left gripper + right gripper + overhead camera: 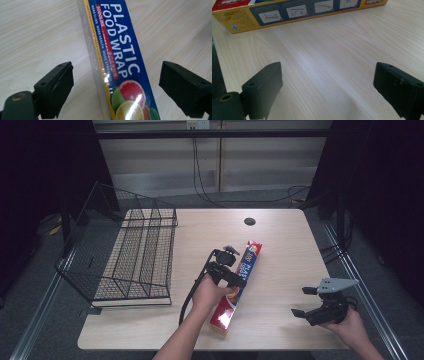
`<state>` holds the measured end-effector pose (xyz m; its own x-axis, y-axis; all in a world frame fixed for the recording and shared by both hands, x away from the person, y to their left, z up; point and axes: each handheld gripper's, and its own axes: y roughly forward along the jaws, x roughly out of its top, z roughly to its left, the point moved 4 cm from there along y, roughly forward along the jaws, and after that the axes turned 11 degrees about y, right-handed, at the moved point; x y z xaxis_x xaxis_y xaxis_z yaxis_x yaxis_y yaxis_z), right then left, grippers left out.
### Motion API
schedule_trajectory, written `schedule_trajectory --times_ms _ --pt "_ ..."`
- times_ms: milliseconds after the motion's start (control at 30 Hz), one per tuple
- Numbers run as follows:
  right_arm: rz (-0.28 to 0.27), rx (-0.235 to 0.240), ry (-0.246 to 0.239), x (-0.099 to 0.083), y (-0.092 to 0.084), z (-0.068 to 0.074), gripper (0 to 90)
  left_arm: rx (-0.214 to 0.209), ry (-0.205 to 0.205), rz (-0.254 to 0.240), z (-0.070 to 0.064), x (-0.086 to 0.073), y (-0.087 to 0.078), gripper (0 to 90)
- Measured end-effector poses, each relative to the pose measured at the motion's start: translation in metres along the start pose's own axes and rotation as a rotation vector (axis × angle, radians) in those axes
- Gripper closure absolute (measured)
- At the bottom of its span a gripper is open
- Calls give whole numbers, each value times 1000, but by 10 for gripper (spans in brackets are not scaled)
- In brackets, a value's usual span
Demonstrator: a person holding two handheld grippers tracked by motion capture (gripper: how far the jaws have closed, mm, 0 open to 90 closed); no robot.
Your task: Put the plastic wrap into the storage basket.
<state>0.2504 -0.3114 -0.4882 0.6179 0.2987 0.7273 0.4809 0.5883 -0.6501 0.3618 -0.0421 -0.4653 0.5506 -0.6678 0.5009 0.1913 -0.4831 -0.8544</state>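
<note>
The left gripper (231, 268) hangs over the middle of the plastic wrap box (236, 283), jaws spread wide, one on each side of the box and clear of it; nothing is held. In the left gripper view the box (120, 60) runs lengthwise between the jaws: a long, narrow carton with a blue top printed "PLASTIC FOOD WRAP", a yellow side edge and citrus fruit pictures at the near end. It lies flat on the table (280, 245). To the left of this gripper stands a wire basket (132, 252), with nothing visible inside. The right gripper (306, 302) sits well apart to the right, near the front right table edge, jaws equally wide and empty over bare wood. In its own view the box's yellow side panel (294, 12) lies ahead across open tabletop (332, 65).
</note>
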Motion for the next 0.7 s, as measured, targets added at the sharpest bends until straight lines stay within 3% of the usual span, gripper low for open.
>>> schedule_trajectory --times_ms 100,133,167,300,500,533,700 --pt "-1 1 1 0 0 0 87 -9 9 13 -2 3 4 134" --pt "-2 -1 -1 0 0 0 87 -1 -12 4 -3 4 6 136" --pt "-2 0 -2 0 0 0 87 -5 6 19 -2 5 6 139" --pt "-5 3 -1 0 -1 0 87 -8 2 30 -3 8 10 151" --pt "-1 4 0 0 0 -1 87 14 -18 45 2 10 16 152" --pt "-3 5 -2 0 0 -1 87 6 -32 40 2 10 18 153" --pt "-5 7 3 1 -1 -1 87 5 -32 52 1 10 21 168"
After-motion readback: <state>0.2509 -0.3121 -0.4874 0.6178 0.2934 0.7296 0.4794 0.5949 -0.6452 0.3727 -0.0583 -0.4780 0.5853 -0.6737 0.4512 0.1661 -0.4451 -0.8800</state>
